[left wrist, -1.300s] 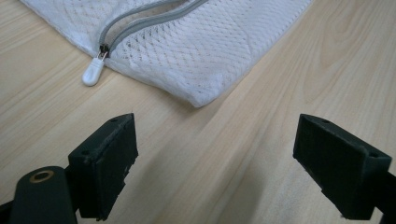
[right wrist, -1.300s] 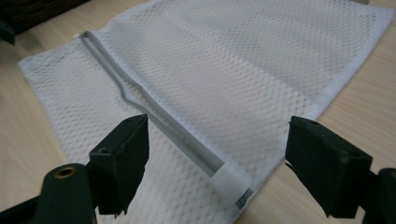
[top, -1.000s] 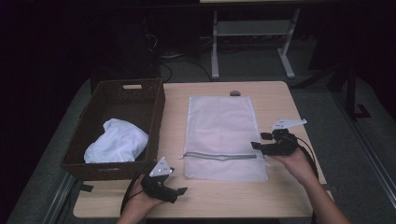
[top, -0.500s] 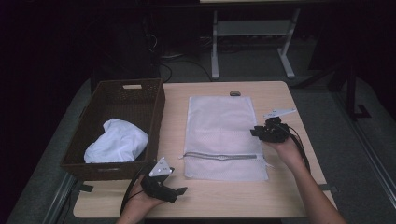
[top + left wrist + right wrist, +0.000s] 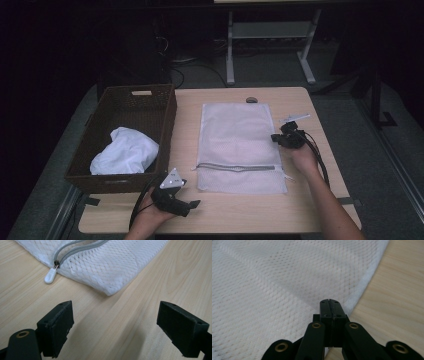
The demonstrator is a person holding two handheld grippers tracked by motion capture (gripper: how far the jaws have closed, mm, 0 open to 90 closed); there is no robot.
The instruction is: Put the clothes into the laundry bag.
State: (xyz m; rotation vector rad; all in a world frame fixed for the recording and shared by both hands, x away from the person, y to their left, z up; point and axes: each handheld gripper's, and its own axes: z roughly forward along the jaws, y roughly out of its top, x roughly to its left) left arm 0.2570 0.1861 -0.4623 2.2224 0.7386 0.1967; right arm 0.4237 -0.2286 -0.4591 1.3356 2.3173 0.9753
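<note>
A white mesh bag (image 5: 237,135) lies flat in the middle of the table, its grey zipper (image 5: 235,166) running across near the front end. My right gripper (image 5: 276,137) is at the bag's right edge. Its jaws have just closed, and in the right gripper view the right gripper (image 5: 329,301) is shut with the mesh bag (image 5: 274,277) puckered at its tips, just inside the hem. My left gripper (image 5: 192,204) rests near the table's front edge, left of the bag's corner. Its jaws stand wide apart in the left gripper view (image 5: 125,325), with bare wood between them; the white zipper pull (image 5: 50,277) lies ahead.
A dark wicker basket (image 5: 171,107) stands at the table's left with a crumpled white cloth (image 5: 125,150) in it. A small dark object (image 5: 251,99) lies at the table's far edge. Bare wood (image 5: 310,105) runs along the bag's right side.
The right hand has moved along the bag's right edge toward the far side and come down onto it. Its jaws have gone from apart to shut. The left hand has stayed put.
</note>
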